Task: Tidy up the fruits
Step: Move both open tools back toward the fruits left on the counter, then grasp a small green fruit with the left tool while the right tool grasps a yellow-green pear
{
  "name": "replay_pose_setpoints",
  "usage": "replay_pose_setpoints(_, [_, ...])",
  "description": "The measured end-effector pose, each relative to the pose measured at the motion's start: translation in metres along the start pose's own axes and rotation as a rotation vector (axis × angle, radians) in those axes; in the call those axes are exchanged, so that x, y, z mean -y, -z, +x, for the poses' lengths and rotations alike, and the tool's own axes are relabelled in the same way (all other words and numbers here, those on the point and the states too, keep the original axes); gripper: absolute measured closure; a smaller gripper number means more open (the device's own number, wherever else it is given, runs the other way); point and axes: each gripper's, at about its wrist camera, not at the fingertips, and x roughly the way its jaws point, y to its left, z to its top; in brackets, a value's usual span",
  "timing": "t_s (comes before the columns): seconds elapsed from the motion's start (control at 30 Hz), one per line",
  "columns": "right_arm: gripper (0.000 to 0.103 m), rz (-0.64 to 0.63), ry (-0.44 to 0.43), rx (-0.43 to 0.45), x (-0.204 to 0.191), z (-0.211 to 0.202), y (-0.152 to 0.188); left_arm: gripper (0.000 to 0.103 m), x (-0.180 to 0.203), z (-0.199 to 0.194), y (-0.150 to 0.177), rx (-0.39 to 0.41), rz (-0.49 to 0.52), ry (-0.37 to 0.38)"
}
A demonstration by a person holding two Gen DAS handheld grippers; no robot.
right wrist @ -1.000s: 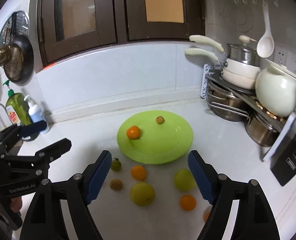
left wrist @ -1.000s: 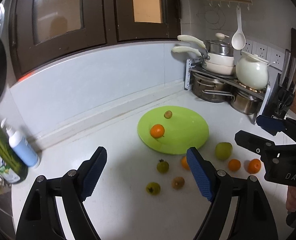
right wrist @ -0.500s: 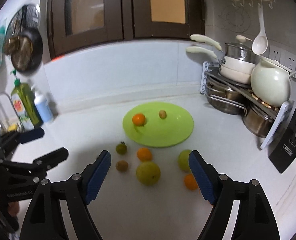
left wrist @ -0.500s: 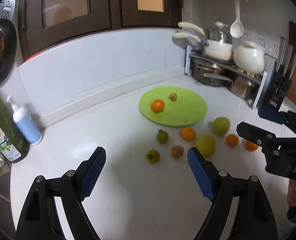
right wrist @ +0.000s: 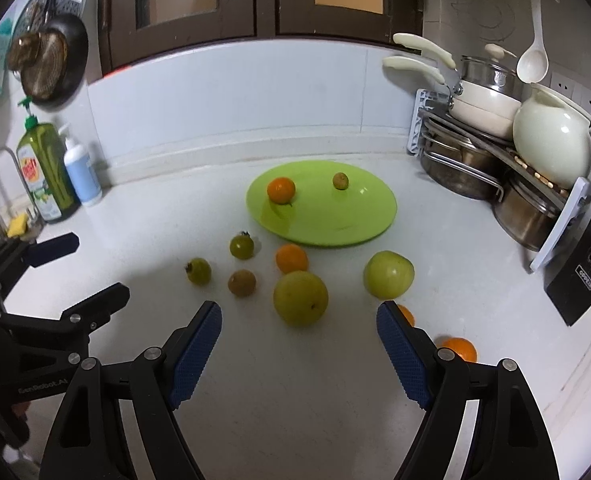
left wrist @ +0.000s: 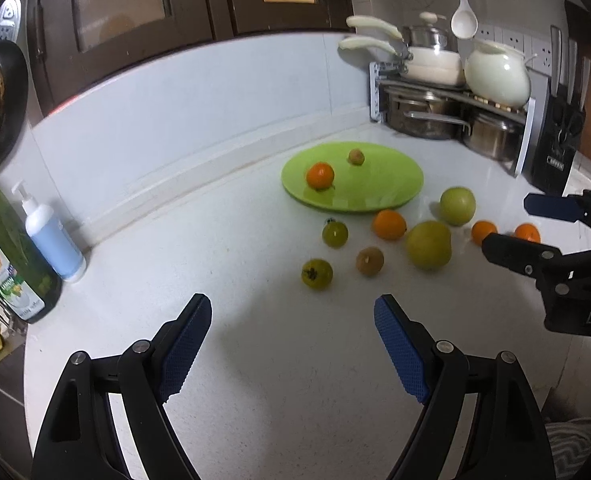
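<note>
Lime-green, the plate (right wrist: 359,228) sits on the white counter (right wrist: 295,380) toward the back wall. Two fruits lie on it: an orange (right wrist: 281,189) at its left part and a small brownish fruit (right wrist: 340,180) further right, well apart from each other.

The rest of the fruit lies loose on the counter in front of the plate. Just off the rim is a second orange (right wrist: 291,258). Left of it is a small green fruit with a dark stem (right wrist: 242,246); nearer to me are another small green one (right wrist: 198,271) and a brown one (right wrist: 242,282). A big yellow-green fruit (right wrist: 300,298) lies nearest my right claw (right wrist: 298,350), and a green apple (right wrist: 388,274) sits to its right, apart from it. Two more oranges lie at the right: one (right wrist: 406,314) half hidden behind my right finger, one (right wrist: 458,349) just beyond it.

My right claw stands wide, with nothing between the blue pads (right wrist: 196,350), over bare counter just short of the big fruit. My left claw (left wrist: 293,350) is wide too and holds nothing; it hangs over bare counter, the small green fruit and the brown one ahead of it.

Left by the wall stand a green bottle (right wrist: 43,168) and a pump bottle (right wrist: 80,174), just beside each other. In the right corner a rack (right wrist: 447,128) holds pots, with a cream pot (right wrist: 551,148) on top and a ladle (right wrist: 533,60) hanging above.
</note>
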Motion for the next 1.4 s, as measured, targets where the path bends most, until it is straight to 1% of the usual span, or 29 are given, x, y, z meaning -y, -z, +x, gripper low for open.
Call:
replay_pose_setpoints(0.27, [0.023, -0.001, -0.006, -0.061, 0.000, 0.020, 0.006, 0.020, 0.001, 0.020, 0.010, -0.033, 0.032, 0.016])
replay_pose_setpoints(0.37, [0.023, 0.002, -0.004, -0.086, 0.001, 0.030, 0.006, 0.020, 0.001, 0.029, 0.010, -0.045, 0.050, 0.015])
replay_pose_setpoints(0.5, [0.023, 0.007, -0.007, -0.113, 0.002, 0.041, 0.006, 0.020, -0.001, 0.042, 0.007, -0.064, 0.052, 0.034])
replay_pose_setpoints(0.6, [0.023, 0.011, -0.011, -0.131, 0.003, 0.050, 0.005, 0.022, -0.001, 0.053, 0.004, -0.069, 0.069, 0.039])
replay_pose_setpoints(0.73, [0.023, 0.009, -0.008, -0.150, 0.004, 0.062, 0.005, 0.027, -0.002, 0.067, 0.003, -0.082, 0.078, 0.071])
replay_pose_setpoints(0.8, [0.023, 0.006, -0.007, -0.160, 0.004, 0.068, 0.006, 0.029, -0.002, 0.075, 0.002, -0.090, 0.082, 0.077])
replay_pose_setpoints(0.83, [0.023, 0.006, -0.008, -0.161, 0.004, 0.070, 0.005, 0.031, -0.003, 0.080, 0.000, -0.097, 0.081, 0.078])
replay_pose_setpoints(0.9, [0.023, 0.005, -0.014, -0.159, 0.005, 0.074, 0.004, 0.032, -0.003, 0.085, -0.001, -0.101, 0.080, 0.090])
replay_pose_setpoints(1.0, [0.024, 0.002, -0.017, -0.157, 0.005, 0.079, 0.001, 0.038, -0.002, 0.093, -0.005, -0.106, 0.086, 0.092])
replay_pose_setpoints(1.17, [0.029, 0.005, -0.032, -0.164, 0.008, 0.091, -0.003, 0.044, -0.002, 0.106, -0.010, -0.121, 0.101, 0.100])
replay_pose_setpoints(1.23, [0.031, 0.008, -0.040, -0.171, 0.009, 0.094, -0.004, 0.045, -0.002, 0.110, -0.012, -0.123, 0.103, 0.112])
replay_pose_setpoints(1.27, [0.032, 0.011, -0.048, -0.176, 0.009, 0.096, -0.004, 0.048, -0.001, 0.112, -0.012, -0.128, 0.102, 0.119])
replay_pose_setpoints(1.33, [0.036, 0.014, -0.061, -0.180, 0.009, 0.099, -0.004, 0.051, -0.001, 0.114, -0.013, -0.131, 0.101, 0.131])
replay_pose_setpoints(1.4, [0.037, 0.020, -0.070, -0.186, 0.009, 0.102, -0.004, 0.054, -0.001, 0.118, -0.014, -0.138, 0.100, 0.132])
